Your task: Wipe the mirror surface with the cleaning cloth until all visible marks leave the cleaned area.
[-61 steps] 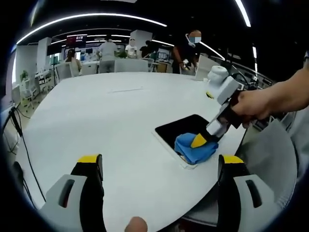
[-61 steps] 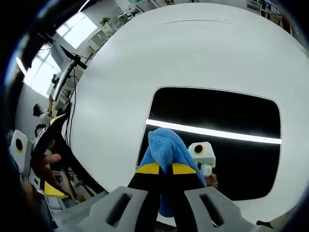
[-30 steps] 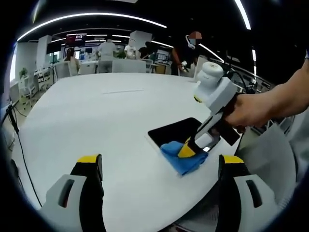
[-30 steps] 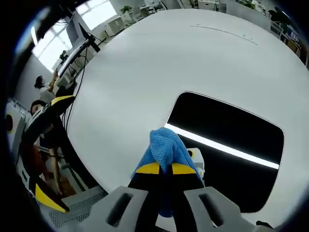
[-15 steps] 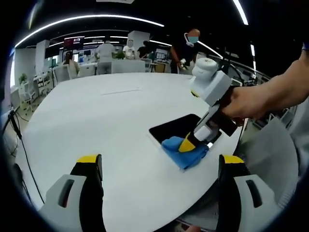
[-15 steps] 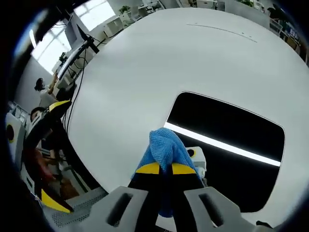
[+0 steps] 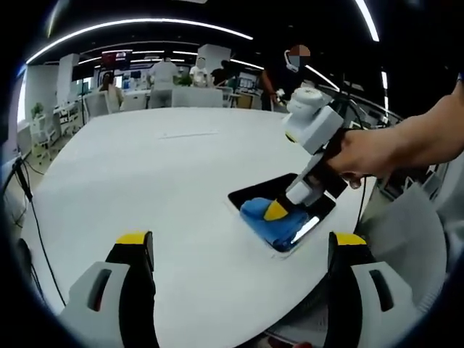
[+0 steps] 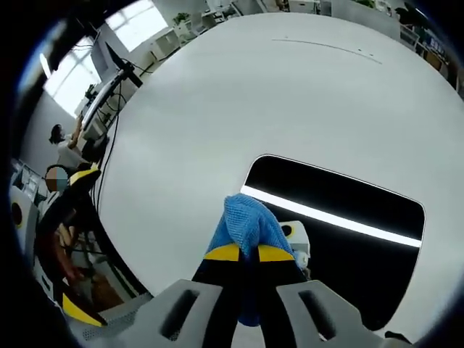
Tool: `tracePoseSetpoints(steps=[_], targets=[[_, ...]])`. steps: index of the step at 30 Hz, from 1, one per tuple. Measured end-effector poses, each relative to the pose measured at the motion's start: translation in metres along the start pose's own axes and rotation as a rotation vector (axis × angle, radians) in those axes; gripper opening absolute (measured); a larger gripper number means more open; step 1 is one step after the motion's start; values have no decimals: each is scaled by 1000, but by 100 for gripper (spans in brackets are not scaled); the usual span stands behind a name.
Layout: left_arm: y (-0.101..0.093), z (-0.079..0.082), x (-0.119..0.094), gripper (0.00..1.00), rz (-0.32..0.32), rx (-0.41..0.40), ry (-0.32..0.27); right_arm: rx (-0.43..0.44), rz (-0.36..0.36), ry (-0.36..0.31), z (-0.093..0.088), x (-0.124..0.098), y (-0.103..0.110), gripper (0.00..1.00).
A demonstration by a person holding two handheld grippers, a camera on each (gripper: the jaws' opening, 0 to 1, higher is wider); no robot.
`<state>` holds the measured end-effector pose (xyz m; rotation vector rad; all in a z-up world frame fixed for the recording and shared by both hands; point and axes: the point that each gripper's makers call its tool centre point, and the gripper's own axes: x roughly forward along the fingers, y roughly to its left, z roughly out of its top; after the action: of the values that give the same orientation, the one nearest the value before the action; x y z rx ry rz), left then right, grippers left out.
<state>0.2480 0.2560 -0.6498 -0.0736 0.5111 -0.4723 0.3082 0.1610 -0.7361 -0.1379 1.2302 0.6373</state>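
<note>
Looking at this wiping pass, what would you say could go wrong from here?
The mirror lies close to the white table's near edge, so a firm stroke toward that edge might push it off. The right gripper pinches the blue cloth in a small bunch at one end of the mirror, so its far end may go unwiped. The left gripper hangs open, not steadying it.

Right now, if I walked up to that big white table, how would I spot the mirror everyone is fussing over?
Start at the big white round table and go to the edge nearest the person's hand. A flat, dark, rounded rectangle lies there: the mirror, reflecting a bright ceiling light strip. The right gripper presses a blue cloth on its corner, and it is the one dark patch on the white top.
</note>
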Motion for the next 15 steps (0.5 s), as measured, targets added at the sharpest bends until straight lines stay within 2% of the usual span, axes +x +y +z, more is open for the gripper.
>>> tracePoseSetpoints(steps=[8, 15], targets=[[5, -1, -2, 99, 5, -22, -3, -27, -17, 2, 17, 6, -6, 0], [10, -5, -4, 99, 10, -28, -5, 5, -23, -6, 30, 11, -13, 0]])
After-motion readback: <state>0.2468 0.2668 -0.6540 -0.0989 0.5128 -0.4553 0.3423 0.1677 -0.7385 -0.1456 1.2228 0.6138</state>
